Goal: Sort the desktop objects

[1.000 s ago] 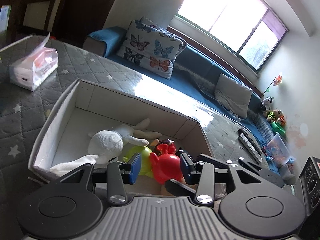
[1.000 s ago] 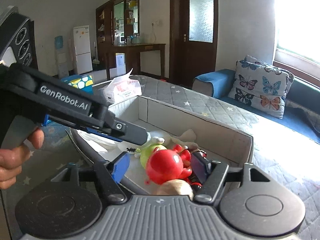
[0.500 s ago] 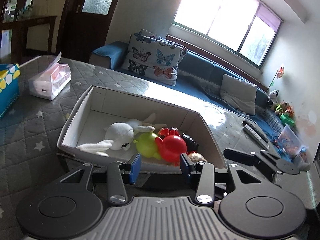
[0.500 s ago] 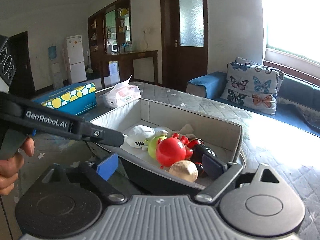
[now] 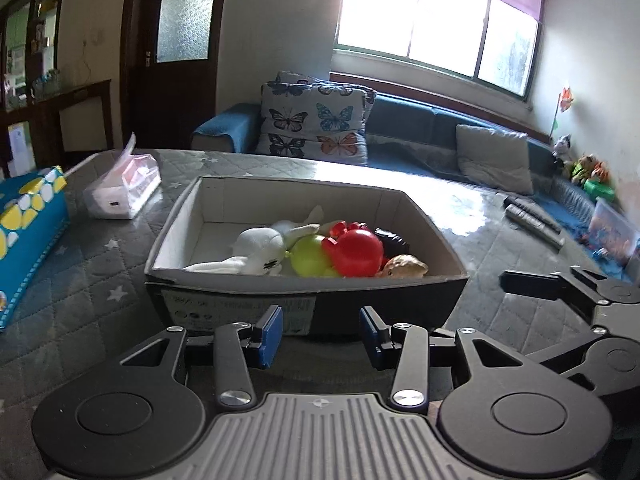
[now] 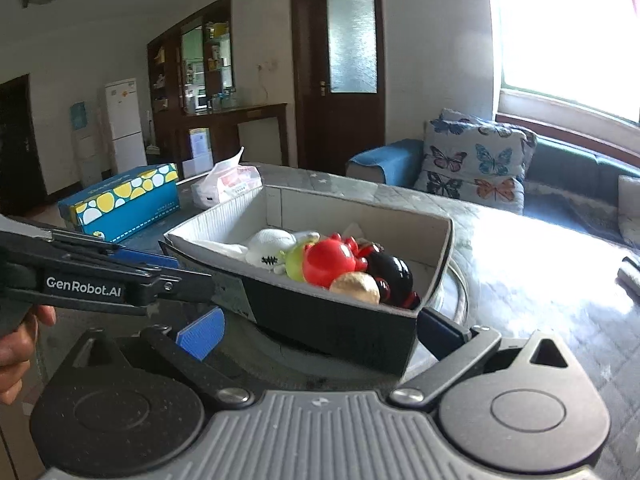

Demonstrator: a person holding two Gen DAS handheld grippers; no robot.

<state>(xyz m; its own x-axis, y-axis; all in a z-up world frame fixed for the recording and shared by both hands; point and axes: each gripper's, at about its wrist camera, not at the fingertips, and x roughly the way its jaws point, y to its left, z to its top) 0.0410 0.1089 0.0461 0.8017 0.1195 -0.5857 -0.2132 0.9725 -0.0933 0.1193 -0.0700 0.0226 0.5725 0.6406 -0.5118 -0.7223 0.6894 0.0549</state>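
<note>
Cardboard box (image 5: 224,280) at frame centre holds toys; left gripper (image 5: 320,330) open, empty; right gripper (image 6: 320,330) jaws opening wide, empty.

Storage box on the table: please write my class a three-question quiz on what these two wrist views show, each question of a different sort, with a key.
1. True or false: the red toy lies inside the storage box.
2. Which toy touches the red toy on its left in the left wrist view?
A. white knitted doll
B. green toy
C. tan toy
3. Fill in: on the table, the tissue pack lies between the box and the blue ____ box.

Key: 1 true; 2 B; 3 spotted.
</note>
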